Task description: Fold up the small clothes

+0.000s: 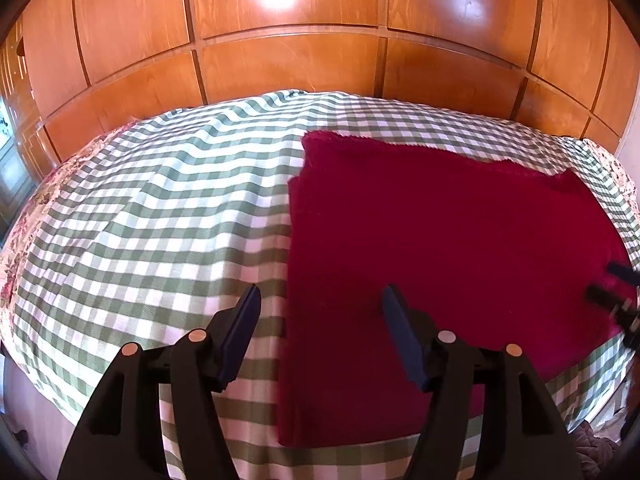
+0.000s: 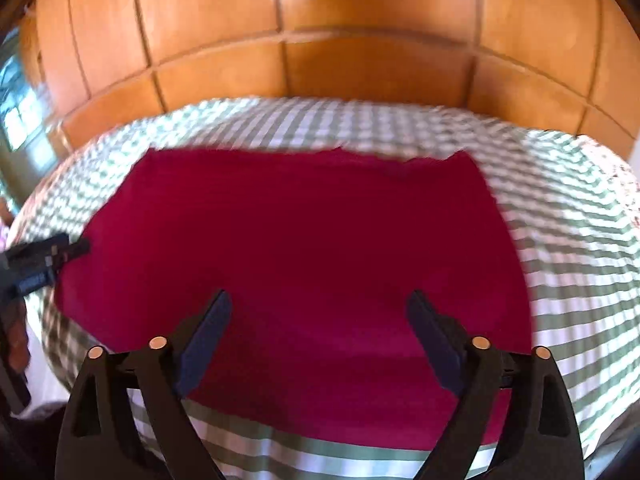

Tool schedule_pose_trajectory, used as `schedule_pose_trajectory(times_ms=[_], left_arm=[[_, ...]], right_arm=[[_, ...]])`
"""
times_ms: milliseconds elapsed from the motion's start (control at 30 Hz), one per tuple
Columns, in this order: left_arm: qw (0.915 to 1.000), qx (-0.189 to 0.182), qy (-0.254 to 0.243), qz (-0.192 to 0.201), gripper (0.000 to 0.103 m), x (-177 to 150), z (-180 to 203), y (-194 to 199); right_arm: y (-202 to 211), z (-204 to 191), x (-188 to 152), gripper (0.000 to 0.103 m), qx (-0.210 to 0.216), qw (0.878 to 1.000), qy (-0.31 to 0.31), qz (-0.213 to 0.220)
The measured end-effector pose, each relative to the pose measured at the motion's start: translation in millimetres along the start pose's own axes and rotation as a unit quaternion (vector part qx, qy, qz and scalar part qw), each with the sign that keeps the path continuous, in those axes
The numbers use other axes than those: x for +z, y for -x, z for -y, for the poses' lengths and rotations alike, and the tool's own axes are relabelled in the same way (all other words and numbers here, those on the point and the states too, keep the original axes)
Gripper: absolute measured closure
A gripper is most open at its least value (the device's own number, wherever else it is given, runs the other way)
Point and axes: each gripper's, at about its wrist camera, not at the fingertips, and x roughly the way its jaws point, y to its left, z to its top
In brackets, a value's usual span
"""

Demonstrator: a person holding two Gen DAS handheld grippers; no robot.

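A dark red cloth (image 1: pixel 448 248) lies flat on the green-and-white checked bed cover (image 1: pixel 160 208), folded with a second layer showing along its left edge. My left gripper (image 1: pixel 320 300) is open and empty, hovering over the cloth's left edge near the front. My right gripper (image 2: pixel 320 304) is open and empty above the front middle of the cloth (image 2: pixel 312 240). The right gripper's fingertips (image 1: pixel 616 284) show at the right edge of the left wrist view. The left gripper (image 2: pixel 60 254) shows at the cloth's left side in the right wrist view, which is blurred.
The bed cover (image 2: pixel 560 240) spreads around the cloth on all sides. A wooden panelled wall (image 1: pixel 304 52) rises behind the bed. A floral quilt edge (image 1: pixel 28 216) shows at the bed's left side. A grey bundle of fabric (image 1: pixel 596 448) lies at the lower right.
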Motion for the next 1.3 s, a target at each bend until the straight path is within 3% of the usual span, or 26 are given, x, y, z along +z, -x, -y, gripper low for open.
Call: schedule_pose_trajectory(times_ms=[67, 267, 500, 533, 567, 633, 733, 867, 1000, 1067, 1133, 1300], left_arm=[[0.9995, -0.02, 0.026, -0.005, 0.04, 9.1, -13.6, -3.3], [0.991, -0.081, 0.103, -0.029, 0.049, 38.8, -50.4, -29.4], [0.9845, -0.12, 0.108, -0.068, 0.049, 65.5, -43.8, -74.9], [0.9839, -0.12, 0.109, -0.075, 0.057, 68.7, -40.6, -83.8], [0.9828, -0.126, 0.108, -0.081, 0.084, 70.9, -38.6, -89.2], [0.9833, -0.129, 0.101, -0.078, 0.096, 76.7, -30.3, -90.9], [0.9916, -0.088, 0.089, -0.033, 0.096, 78.0, -19.5, -76.3], [0.9924, -0.047, 0.09, -0.07, 0.095, 65.2, -14.3, -114.1], [0.9978, 0.0, 0.049, -0.044, 0.091, 62.2, 8.1, -110.8], [0.997, 0.005, 0.062, -0.045, 0.08, 64.2, 6.5, -105.3], [0.9964, 0.0, 0.078, -0.032, 0.075, 66.2, -3.2, -93.0], [0.9964, -0.03, 0.079, 0.01, 0.077, 56.0, 5.4, -60.4]], right_arm=[[-12.9, -3.6, -5.9, 0.003, 0.002, 1.0, -0.001, -0.022], [-17.7, 8.6, -14.9, 0.003, 0.034, 0.999, -0.03, -0.02], [-16.4, 7.1, -18.1, 0.003, 0.043, 0.998, -0.033, -0.023], [-16.0, 7.4, -18.3, 0.003, 0.044, 0.998, -0.032, -0.021], [-15.3, 7.1, -19.0, 0.003, 0.044, 0.998, -0.029, -0.018], [-14.6, 4.9, -20.7, 0.003, 0.041, 0.999, -0.025, -0.014], [-14.0, 4.1, -21.8, 0.003, 0.04, 0.999, -0.024, -0.009], [-15.8, 3.3, -22.2, 0.003, 0.039, 0.999, -0.022, -0.003], [-12.9, 2.4, -21.3, 0.003, 0.037, 0.999, -0.012, -0.007], [-6.9, 2.3, -15.1, 0.003, 0.042, 0.999, -0.003, -0.018], [5.0, 6.1, -8.2, 0.003, 0.051, 0.999, -0.007, -0.005], [10.1, 30.2, 24.9, 0.003, 0.029, 0.999, -0.023, 0.029]])
